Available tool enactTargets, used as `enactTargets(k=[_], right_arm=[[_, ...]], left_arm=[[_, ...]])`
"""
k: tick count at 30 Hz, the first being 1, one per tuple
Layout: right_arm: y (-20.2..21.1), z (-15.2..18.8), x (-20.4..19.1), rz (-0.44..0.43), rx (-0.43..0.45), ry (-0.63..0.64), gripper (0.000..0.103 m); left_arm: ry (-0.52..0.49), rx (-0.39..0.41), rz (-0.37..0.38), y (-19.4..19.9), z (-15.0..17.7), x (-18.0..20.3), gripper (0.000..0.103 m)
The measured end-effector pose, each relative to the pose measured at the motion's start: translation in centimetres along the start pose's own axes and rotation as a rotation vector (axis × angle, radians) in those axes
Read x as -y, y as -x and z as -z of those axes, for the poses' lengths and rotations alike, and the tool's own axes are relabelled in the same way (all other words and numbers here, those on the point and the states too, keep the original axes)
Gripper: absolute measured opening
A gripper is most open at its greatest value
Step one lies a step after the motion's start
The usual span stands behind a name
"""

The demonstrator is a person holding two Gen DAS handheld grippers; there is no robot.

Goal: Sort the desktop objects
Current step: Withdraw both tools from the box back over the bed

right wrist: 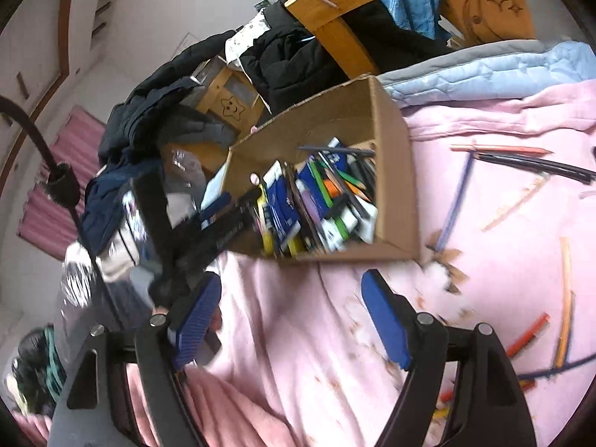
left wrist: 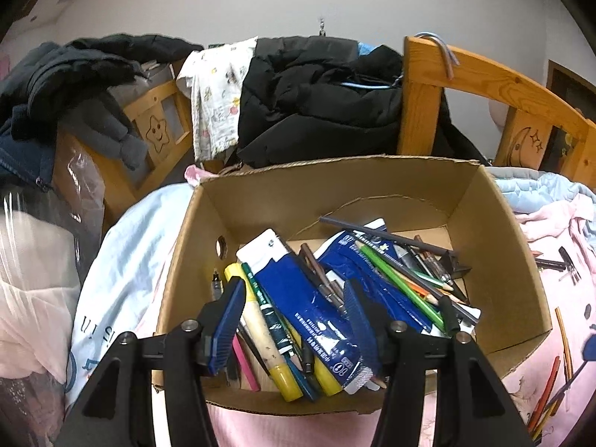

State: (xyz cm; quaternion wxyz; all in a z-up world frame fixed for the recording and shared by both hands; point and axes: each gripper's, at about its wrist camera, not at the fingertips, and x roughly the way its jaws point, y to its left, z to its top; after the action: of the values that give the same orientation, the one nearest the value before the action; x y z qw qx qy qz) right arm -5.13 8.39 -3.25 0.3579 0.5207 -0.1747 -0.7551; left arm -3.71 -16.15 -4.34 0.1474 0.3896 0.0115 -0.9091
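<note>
A brown cardboard box (left wrist: 499,260) stands on a pink blanket (right wrist: 298,335) and holds several pens, coloured pencils, a yellow marker (left wrist: 260,331) and blue packets (left wrist: 298,298). My left gripper (left wrist: 294,305) hangs over the box's near edge, its blue pads apart above the contents and pressing on nothing. In the right wrist view the same box (right wrist: 395,171) lies ahead, with the left gripper (right wrist: 232,203) at its left side. My right gripper (right wrist: 290,287) is open over bare blanket, nothing between its fingers. Loose pencils (right wrist: 499,149) lie scattered on the blanket to the right.
A wooden bed frame (left wrist: 421,97) draped with a black jacket (left wrist: 316,104) rises behind the box. Dark clothes (left wrist: 56,82) and a plastic bag (left wrist: 33,260) pile up on the left. A light-blue quilt (right wrist: 484,70) lies behind the box. More pencils (left wrist: 547,395) lie at the right.
</note>
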Motion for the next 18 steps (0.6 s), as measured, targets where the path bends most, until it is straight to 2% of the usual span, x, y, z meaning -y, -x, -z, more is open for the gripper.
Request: enactTargets(k=[6, 9, 12, 16, 18], right_arm=[[4.8, 3.1, 2.2, 0.093, 0.03, 0.008, 0.082], [7.0, 3.9, 3.6, 0.156, 0.075, 0.005, 0.086], [9.2, 4.0, 5.2, 0.179, 0.149, -0.043, 0.086], [12.2, 3.9, 7.9, 0.125, 0.248, -0.162, 0.091], [13.7, 3.8, 9.2, 0.146, 0.293, -0.199, 0.091]], left_arm=[[-0.059, 0.041, 0.019, 1.8, 0.1, 1.9, 0.056], [-0.085, 0.072, 0.095, 4.2, 0.7, 3.8, 0.058], [-0.196, 0.14, 0.121, 7.1, 1.4, 6.8, 0.064], [-0.361, 0.223, 0.11, 10.6, 3.0, 11.0, 0.065], [-0.415, 0.242, 0.099, 11.6, 3.7, 12.7, 0.066]])
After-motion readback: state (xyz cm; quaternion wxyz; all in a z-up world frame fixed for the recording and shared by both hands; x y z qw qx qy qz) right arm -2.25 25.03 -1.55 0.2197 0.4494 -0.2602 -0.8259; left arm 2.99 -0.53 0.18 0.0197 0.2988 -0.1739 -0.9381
